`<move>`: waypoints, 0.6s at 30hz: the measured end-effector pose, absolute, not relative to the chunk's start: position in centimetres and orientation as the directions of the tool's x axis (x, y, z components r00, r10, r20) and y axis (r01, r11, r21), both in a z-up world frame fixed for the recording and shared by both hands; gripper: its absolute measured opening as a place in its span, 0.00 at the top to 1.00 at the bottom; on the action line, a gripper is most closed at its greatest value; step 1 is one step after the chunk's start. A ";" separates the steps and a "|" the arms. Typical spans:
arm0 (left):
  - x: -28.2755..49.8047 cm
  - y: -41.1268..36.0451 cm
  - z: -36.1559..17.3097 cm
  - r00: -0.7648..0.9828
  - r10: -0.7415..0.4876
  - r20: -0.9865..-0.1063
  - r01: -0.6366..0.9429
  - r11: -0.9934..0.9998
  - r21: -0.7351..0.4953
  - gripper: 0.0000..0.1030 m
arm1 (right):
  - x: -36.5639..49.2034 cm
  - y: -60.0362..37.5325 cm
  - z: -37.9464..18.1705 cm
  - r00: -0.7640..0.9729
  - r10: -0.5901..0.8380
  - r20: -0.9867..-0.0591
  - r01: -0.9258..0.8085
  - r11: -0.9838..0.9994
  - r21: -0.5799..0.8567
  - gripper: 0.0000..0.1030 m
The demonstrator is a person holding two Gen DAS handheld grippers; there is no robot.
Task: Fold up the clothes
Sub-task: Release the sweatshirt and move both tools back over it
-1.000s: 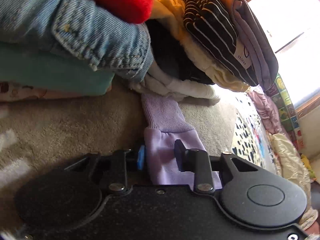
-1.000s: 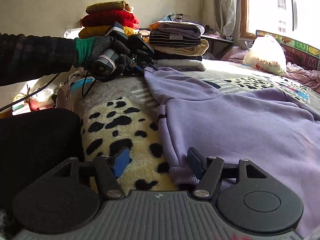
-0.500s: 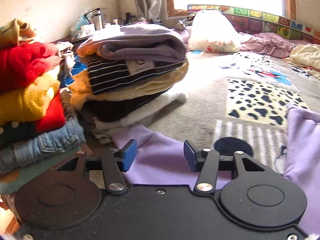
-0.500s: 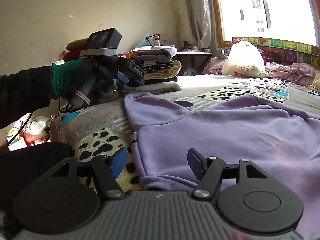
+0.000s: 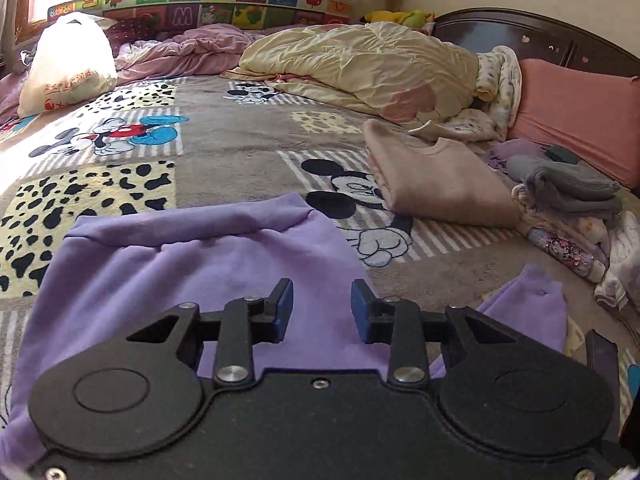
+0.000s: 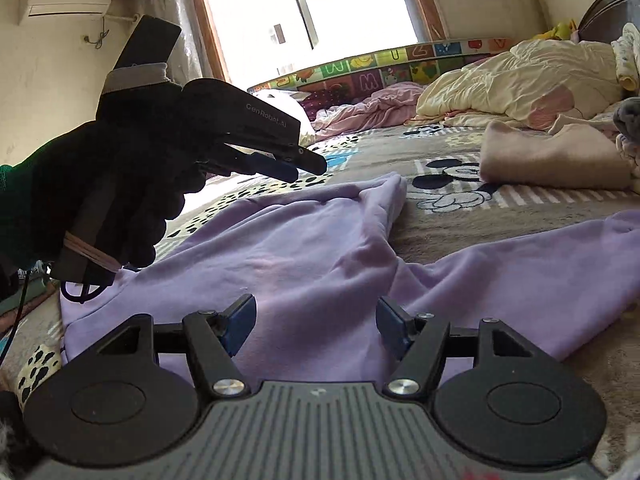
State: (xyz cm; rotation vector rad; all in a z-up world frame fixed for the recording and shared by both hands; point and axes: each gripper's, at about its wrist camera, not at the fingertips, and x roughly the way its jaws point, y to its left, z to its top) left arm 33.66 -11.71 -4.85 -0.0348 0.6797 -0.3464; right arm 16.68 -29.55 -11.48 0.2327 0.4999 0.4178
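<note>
- Lying spread across the lower left and centre of the left wrist view: lavender sweatshirt [image 5: 208, 264] on the cartoon-print blanket [image 5: 240, 152], its far edge bunching up into a soft ridge.
- Hovering low at centre frame over that fabric: left claw [image 5: 322, 310], jaws parted a moderate way, pinching nothing.
- Resting folded at middle right: beige garment [image 5: 436, 180], well apart from the sweatshirt.
- Showing at the left of the right wrist view: gloved hand [image 6: 120, 184] gripping the left claw's handle above the sweatshirt.
- Poised at lower centre there: right claw [image 6: 316, 326], jaws standing wide apart, gripping nothing, cloth directly beneath.
- Trailing off toward the right edge: one sleeve [image 6: 540, 276], lying flat on the blanket.
- Judging the handling: light, soft and floppy, likely sagging and dragging on the fleecy blanket rather than sliding; probably best pinched at a seamed edge, hem corner or sleeve cuff, through both layers.
</note>
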 end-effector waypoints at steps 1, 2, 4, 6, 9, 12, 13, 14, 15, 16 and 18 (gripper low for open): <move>34.4 -12.6 -5.6 0.711 -0.324 -0.624 0.301 0.942 -0.147 0.73 | 17.1 -29.6 -11.9 0.787 0.410 -0.461 -0.306 0.908 0.284 0.36; 35.3 -13.4 -6.6 0.690 -0.326 -0.646 0.294 0.942 -0.161 0.74 | 17.4 -29.8 -12.2 0.779 0.388 -0.492 -0.293 0.920 0.261 0.36; 36.9 -15.8 -8.9 0.632 -0.316 -0.708 0.312 0.940 -0.141 0.74 | 17.5 -30.4 -12.4 0.780 0.353 -0.516 -0.261 0.934 0.245 0.49; 37.3 -18.1 -10.3 0.620 -0.286 -0.731 0.363 0.930 -0.057 0.74 | 17.2 -31.1 -12.1 0.787 0.349 -0.509 -0.246 0.934 0.260 0.52; 36.7 -18.3 -8.7 0.646 -0.314 -0.696 0.366 0.927 -0.079 0.74 | 16.8 -32.9 -11.6 0.836 0.343 -0.428 -0.209 0.921 0.329 0.45; 36.3 -16.7 -6.5 0.715 -0.308 -0.628 0.340 0.938 -0.073 0.74 | 17.3 -34.2 -11.7 0.864 0.307 -0.400 -0.160 0.919 0.360 0.44; 36.6 -16.0 -6.0 0.734 -0.291 -0.614 0.319 0.945 -0.067 0.74 | 17.7 -34.5 -11.7 0.867 0.291 -0.404 -0.139 0.921 0.365 0.44; 37.2 -15.3 -5.8 0.744 -0.273 -0.609 0.295 0.953 -0.067 0.74 | 18.0 -34.8 -11.8 0.869 0.281 -0.407 -0.121 0.919 0.377 0.44; 37.9 -14.7 -5.6 0.753 -0.254 -0.607 0.269 0.961 -0.067 0.74 | 18.3 -35.0 -11.9 0.871 0.277 -0.407 -0.109 0.915 0.389 0.44; 39.0 -14.3 -5.7 0.756 -0.236 -0.611 0.245 0.967 -0.070 0.74 | 18.7 -35.1 -12.1 0.869 0.276 -0.411 -0.101 0.912 0.398 0.44; 41.2 -14.3 -6.5 0.738 -0.233 -0.634 0.229 0.969 -0.090 0.74 | 19.3 -35.1 -12.3 0.867 0.268 -0.421 -0.089 0.912 0.399 0.44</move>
